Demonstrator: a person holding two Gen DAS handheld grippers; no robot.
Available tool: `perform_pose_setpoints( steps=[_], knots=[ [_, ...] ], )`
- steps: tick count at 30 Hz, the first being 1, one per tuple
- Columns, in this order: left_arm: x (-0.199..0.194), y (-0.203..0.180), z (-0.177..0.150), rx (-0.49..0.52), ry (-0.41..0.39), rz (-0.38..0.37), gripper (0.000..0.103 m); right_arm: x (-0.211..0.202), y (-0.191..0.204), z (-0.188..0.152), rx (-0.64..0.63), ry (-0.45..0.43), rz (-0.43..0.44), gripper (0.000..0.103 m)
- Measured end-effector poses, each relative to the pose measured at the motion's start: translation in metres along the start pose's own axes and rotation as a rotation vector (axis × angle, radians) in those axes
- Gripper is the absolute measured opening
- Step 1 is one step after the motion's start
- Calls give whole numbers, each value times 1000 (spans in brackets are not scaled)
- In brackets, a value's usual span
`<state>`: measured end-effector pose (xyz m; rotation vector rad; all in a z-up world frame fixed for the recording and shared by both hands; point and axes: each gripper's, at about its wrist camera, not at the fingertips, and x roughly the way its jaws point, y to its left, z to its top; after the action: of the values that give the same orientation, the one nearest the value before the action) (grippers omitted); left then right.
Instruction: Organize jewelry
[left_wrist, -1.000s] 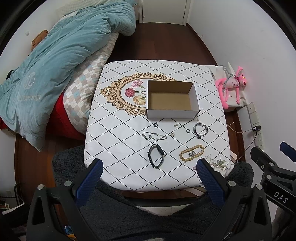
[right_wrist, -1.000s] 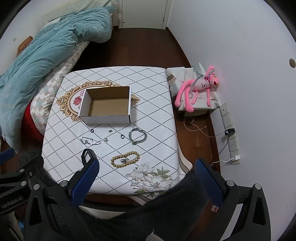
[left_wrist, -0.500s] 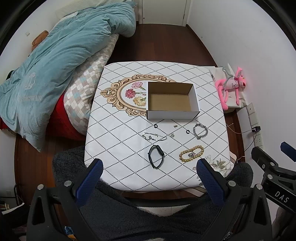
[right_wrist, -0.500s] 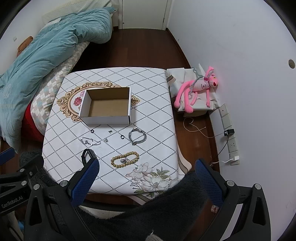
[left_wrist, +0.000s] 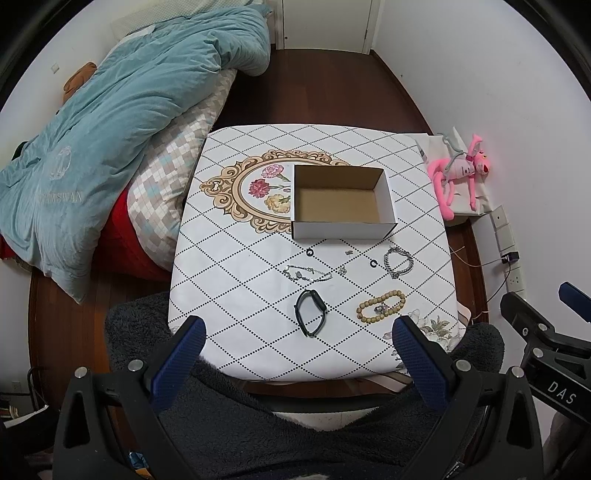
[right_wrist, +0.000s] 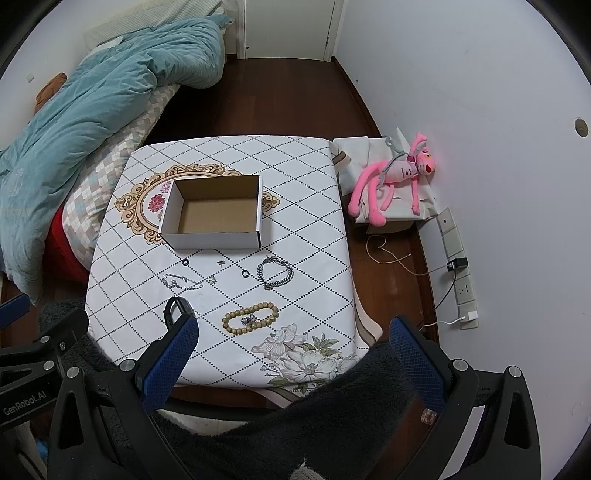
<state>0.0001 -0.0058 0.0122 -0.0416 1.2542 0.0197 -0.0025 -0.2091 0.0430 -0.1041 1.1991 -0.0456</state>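
On the left lies the bed (left_wrist: 110, 122) with its teal quilt. Beside it stands the worktop (left_wrist: 236, 258), carrying an open cardboard box (left_wrist: 341, 201). In front of the box, from left to right, lie a thin silver chain (left_wrist: 306, 274), a black band (left_wrist: 311, 312), a wooden bead bracelet (left_wrist: 380, 307) and a chunky silver bracelet (left_wrist: 398, 261); some tiny pieces between them may be rings. The left gripper (left_wrist: 299, 363) and the right gripper (right_wrist: 291, 360) hang at the near edge, well short of the jewelry, fingers spread wide and holding nothing.

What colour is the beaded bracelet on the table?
Light tan, wood-like; the beaded bracelet shows best in the right wrist view.
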Motion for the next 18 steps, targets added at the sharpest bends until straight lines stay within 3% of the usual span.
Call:
perform_pose_setpoints(
  steps=[18],
  knots=[
    [-4, -3, 4, 2, -5, -2, 103, -7, -4, 2, -3, -4, 1, 103]
  ],
)
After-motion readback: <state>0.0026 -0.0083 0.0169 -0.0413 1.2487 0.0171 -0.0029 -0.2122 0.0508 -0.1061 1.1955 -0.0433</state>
